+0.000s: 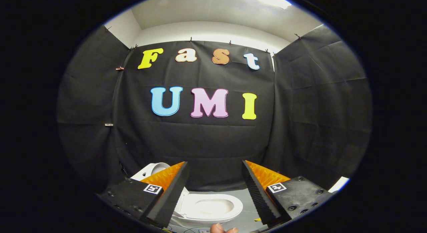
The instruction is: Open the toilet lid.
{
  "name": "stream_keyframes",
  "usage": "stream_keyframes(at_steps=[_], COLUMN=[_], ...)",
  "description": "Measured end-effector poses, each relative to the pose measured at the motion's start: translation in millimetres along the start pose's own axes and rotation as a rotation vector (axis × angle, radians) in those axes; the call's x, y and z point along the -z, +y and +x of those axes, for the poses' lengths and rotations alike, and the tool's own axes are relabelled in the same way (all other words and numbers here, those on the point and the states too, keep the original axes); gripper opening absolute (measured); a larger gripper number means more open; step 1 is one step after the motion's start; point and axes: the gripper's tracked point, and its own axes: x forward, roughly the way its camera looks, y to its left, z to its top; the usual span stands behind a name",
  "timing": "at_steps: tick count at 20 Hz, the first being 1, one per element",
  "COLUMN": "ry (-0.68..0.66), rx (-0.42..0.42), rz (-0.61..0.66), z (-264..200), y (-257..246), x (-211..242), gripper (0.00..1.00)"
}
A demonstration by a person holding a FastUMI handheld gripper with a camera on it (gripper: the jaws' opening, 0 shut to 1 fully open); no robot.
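Note:
A small white toilet (208,208) stands on the floor far below me, seen between my two fingers. Its seat ring and bowl lie uncovered. The white lid (155,169) is tilted up at the toilet's left end, partly hidden behind my left finger. My gripper (215,163) is held well above the toilet and apart from it, open wide, with nothing between its fingers. The fingers point at the black cloth wall beyond the toilet.
Black cloth walls (206,143) close the booth behind and on both sides of the toilet. The floor (245,219) around it is grey. A person's fingertips (222,229) show just below the bowl. A white object (338,184) lies past my right finger.

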Motion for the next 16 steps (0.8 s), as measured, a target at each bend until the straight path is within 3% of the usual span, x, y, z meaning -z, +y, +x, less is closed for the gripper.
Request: stream_keyframes(at_steps=[16], ry=[-0.006], rx=[-0.007], rz=[0.007], z=[-2.9], y=[2.3], x=[-3.2], gripper=[0.99])
